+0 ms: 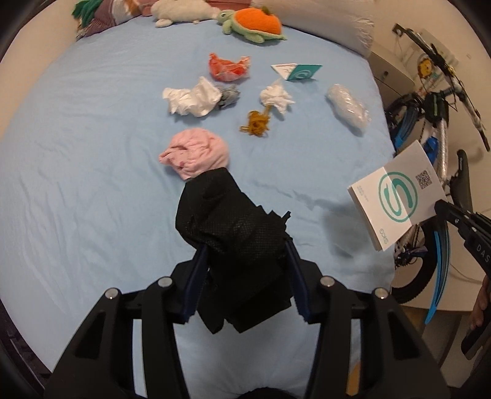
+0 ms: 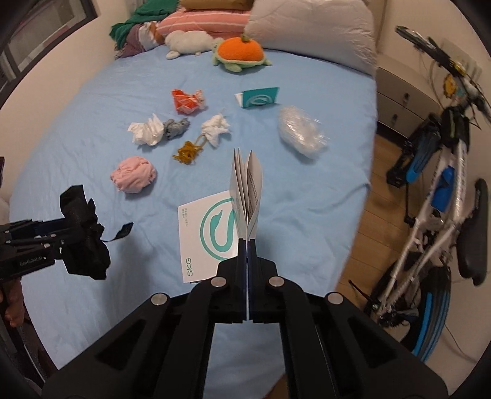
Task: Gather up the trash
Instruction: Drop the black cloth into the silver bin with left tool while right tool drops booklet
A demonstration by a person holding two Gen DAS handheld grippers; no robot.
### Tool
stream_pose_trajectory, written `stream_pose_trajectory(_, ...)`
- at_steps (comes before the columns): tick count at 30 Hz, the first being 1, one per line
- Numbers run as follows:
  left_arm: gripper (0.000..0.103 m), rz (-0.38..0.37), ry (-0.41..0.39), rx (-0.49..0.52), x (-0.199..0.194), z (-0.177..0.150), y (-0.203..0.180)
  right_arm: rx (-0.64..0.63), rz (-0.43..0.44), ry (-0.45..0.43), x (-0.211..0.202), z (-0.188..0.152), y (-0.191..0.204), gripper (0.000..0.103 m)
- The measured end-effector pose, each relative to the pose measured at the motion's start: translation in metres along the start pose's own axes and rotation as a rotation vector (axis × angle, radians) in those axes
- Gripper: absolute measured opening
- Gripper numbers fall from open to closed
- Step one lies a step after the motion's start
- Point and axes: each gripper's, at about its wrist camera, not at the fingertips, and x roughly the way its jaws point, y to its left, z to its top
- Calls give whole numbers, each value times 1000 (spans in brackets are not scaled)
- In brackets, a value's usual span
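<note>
Right wrist view shows our right gripper (image 2: 247, 242) clamped on a white booklet (image 2: 211, 233) above the bed (image 2: 307, 199), our left gripper (image 1: 242, 261) gripping black fabric (image 1: 233, 233); next we likely need a bin.

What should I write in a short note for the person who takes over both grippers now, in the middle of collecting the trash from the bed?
Left gripper: jaws closed on a black mesh cloth, lifted above the bed.
Right gripper: jaws shut on a white booklet, also in the air.
Done: these two are picked up; no bin is in view.
Left on the sheet: pink cloth ball, white tissue wads, grey scrap, orange wrapper, yellow string, clear plastic wrap, teal card.
Plush toys stay.
</note>
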Motion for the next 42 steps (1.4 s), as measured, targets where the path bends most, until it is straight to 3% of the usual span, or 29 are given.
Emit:
stream_pose_trajectory(8,50,-80,25,235,1,-13,-106,202,-160,76,-37,-91,-94,0)
stream_pose_trajectory(14,50,-136,81,300,26,-50,-193,263,-205,178,-4,-163,-151,0)
stream_pose_trajectory(20,50,-176,151,383,58,-91,-263,341,-219,219,36,-208,-194,0)
stream_pose_trajectory(25,50,-183,193,457,84,-112,-301,363,-189,272,65,-236,-206,2)
stream_pose_trajectory(29,50,-185,218,495,96,-122,-321,387,-188,263,67,-252,-211,26)
stream_pose_trajectory(30,50,-184,219,505,97,-124,-325,398,-190,260,65,-256,-211,27)
stream_pose_trajectory(42,52,-248,241,618,109,-147,-375,452,-252,256,25,-283,-236,27)
